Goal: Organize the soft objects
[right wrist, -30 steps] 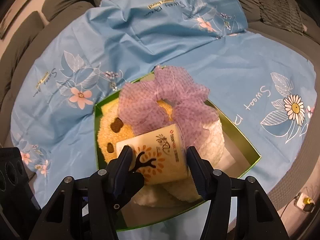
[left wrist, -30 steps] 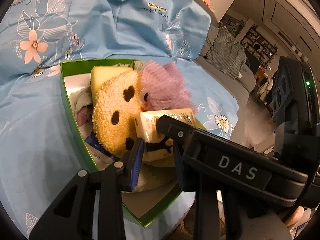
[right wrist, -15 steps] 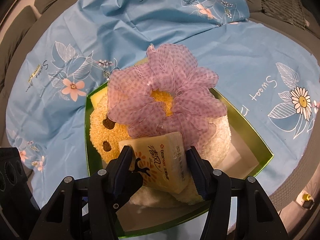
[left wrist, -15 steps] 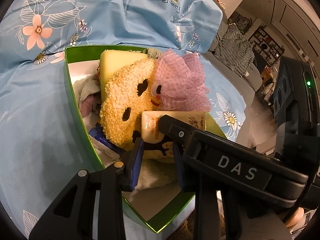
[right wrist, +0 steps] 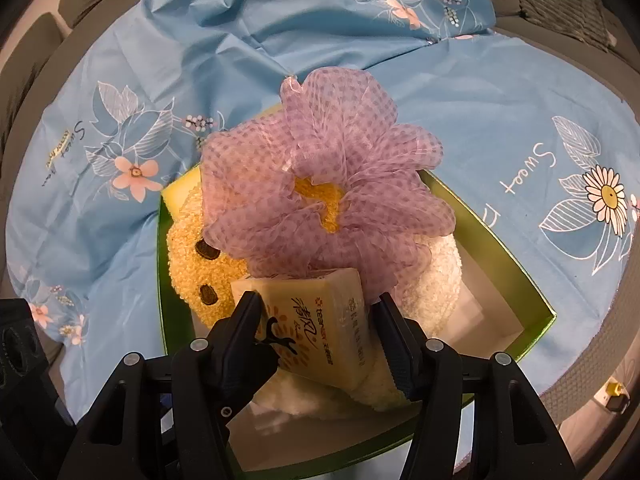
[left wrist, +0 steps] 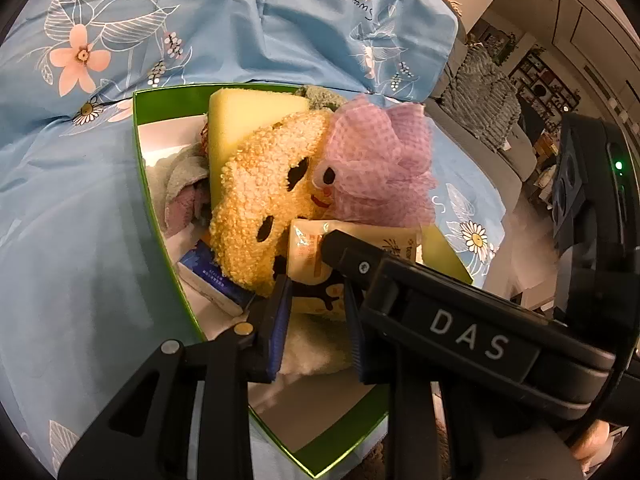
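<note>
A green box (right wrist: 484, 236) (left wrist: 158, 208) on the blue sheet holds a yellow fuzzy face sponge (right wrist: 192, 264) (left wrist: 260, 200), a purple mesh puff (right wrist: 320, 184) (left wrist: 380, 168) and a white fluffy cloth (right wrist: 436, 280). My right gripper (right wrist: 322, 336) is shut on a yellow tissue pack (right wrist: 312, 304) (left wrist: 308, 248), held tilted just over the sponge and cloth. In the left wrist view its finger (left wrist: 352, 256) crosses the pack. My left gripper (left wrist: 316, 320) hovers at the box's near side with a narrow gap. Nothing is pinched, and the white cloth (left wrist: 312, 352) shows below its pads.
Also in the box are a yellow foam block (left wrist: 248, 120), a grey-pink towel (left wrist: 180, 192) and a blue packet (left wrist: 204, 268). A blue floral sheet (right wrist: 480, 100) surrounds the box. A grey sofa (left wrist: 480, 92) and shelves lie to the right. The left unit's body (right wrist: 16, 344) is at the edge.
The right gripper has carried the tissue pack down and closer to the puff and sponge, tilting it. The left gripper has barely moved.
</note>
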Motion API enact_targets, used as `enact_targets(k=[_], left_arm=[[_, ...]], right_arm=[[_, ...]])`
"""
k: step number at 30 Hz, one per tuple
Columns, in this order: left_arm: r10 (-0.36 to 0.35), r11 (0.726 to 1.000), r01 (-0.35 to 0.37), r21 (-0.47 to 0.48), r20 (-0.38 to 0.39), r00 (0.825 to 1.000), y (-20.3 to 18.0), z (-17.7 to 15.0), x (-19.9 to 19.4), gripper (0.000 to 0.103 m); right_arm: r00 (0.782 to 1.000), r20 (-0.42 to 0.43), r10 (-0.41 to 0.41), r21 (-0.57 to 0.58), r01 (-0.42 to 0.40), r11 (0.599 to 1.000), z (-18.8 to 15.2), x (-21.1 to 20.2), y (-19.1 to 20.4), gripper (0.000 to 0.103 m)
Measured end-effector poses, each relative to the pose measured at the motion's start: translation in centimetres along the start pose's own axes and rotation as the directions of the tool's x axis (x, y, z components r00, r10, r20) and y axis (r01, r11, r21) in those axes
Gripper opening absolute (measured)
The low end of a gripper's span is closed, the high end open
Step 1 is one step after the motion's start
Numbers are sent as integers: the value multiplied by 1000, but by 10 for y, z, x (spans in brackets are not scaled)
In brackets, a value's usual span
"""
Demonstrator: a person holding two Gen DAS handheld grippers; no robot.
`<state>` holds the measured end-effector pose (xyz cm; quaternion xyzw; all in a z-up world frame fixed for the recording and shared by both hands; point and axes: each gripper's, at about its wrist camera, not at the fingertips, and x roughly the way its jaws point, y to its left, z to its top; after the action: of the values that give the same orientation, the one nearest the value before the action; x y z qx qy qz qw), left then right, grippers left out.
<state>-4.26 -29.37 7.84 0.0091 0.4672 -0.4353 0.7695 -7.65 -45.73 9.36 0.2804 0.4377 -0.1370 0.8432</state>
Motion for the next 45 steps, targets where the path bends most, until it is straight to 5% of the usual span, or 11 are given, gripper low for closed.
enact_targets(k=[27,36,40,45], left_arm=[[52,999,-52,-16,1,999,-5,-2,-2,27],[85,996,-85,-7,43,995,-11,-10,-16,52],[99,995,-101,21,64,993,-21,-14,-24,71],[94,995,-96,16,82,992,-25,-17,-32,76]], right_arm=[[999,21,-39,22,39,999,-3,1,3,60],[1000,29,0,22,-1,1000,-7,-13,-2,62],[999,46,11,22,-12,1000,-8,-22,-3,63],[995,63,80,18,-82,996,-11,-32,-1,71]])
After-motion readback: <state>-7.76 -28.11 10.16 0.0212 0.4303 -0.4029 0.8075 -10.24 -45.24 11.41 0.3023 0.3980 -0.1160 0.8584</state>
